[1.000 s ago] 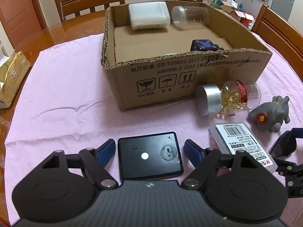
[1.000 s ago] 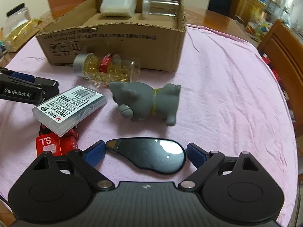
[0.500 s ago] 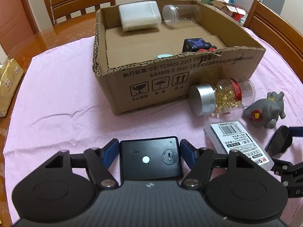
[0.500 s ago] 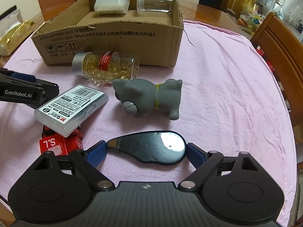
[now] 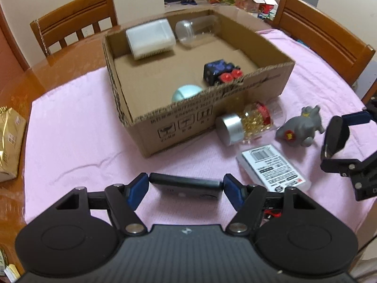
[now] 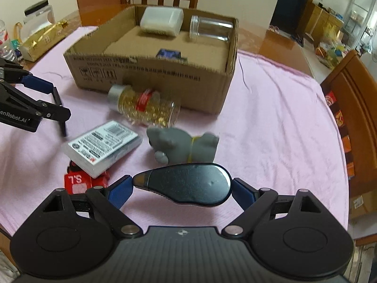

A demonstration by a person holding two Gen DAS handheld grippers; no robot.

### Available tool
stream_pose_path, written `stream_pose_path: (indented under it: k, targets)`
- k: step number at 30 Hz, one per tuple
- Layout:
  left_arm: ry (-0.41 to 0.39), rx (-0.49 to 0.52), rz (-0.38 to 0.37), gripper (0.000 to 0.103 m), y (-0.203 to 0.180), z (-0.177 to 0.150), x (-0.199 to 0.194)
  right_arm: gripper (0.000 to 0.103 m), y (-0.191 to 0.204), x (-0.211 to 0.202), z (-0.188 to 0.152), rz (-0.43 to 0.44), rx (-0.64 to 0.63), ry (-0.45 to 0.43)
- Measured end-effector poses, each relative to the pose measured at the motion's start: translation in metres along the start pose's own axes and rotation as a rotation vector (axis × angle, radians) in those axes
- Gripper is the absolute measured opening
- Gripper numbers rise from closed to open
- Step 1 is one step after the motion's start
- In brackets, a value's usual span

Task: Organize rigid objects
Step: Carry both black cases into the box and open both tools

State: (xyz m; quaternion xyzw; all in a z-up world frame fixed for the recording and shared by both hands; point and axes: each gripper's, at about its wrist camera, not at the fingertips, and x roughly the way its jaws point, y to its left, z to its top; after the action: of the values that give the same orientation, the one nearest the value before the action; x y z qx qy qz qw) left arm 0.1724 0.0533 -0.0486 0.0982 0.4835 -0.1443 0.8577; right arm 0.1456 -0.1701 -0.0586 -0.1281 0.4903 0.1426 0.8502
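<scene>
My left gripper is shut on a flat black device and holds it lifted above the pink cloth, in front of the open cardboard box. My right gripper is shut on a black teardrop-shaped case, also lifted; it shows in the left wrist view too. The box holds a white container, a clear jar, a dark cube toy and a teal round thing.
On the cloth lie a capsule bottle, a grey toy animal, a clear labelled case and a red toy. A gold packet sits at the left. Wooden chairs stand around the table.
Both grippers closed on their objects and lifted them off the cloth. The black device now tilts edge-on; both views moved up and toward the box.
</scene>
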Motion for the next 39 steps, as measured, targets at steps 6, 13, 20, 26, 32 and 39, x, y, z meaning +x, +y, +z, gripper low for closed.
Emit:
stream_pose_path:
  k: [6,13,20,26,32,39]
  targets:
    - [-0.052,0.018,-0.009,0.069,0.004,0.023,-0.026,0.093,-0.002,-0.014,0.011,0.016,-0.031,-0.039]
    - [-0.165,0.029,-0.011,0.069,0.01,0.066,-0.051,0.093,-0.004,-0.031,0.027,0.029,-0.065,-0.095]
    - [-0.196,0.013,0.006,0.069,0.021,0.109,-0.027,0.093,-0.011,-0.044,0.048,0.049,-0.072,-0.146]
    - [-0.144,-0.004,0.037,0.069,0.031,0.125,0.012,0.093,-0.012,-0.048,0.06,0.039,-0.102,-0.172]
    - [-0.211,-0.056,0.137,0.091,0.042,0.137,0.031,0.093,-0.013,-0.048,0.072,0.033,-0.117,-0.189]
    - [-0.255,-0.061,0.153,0.102,0.044,0.133,0.011,0.093,-0.015,-0.044,0.083,0.032,-0.115,-0.193]
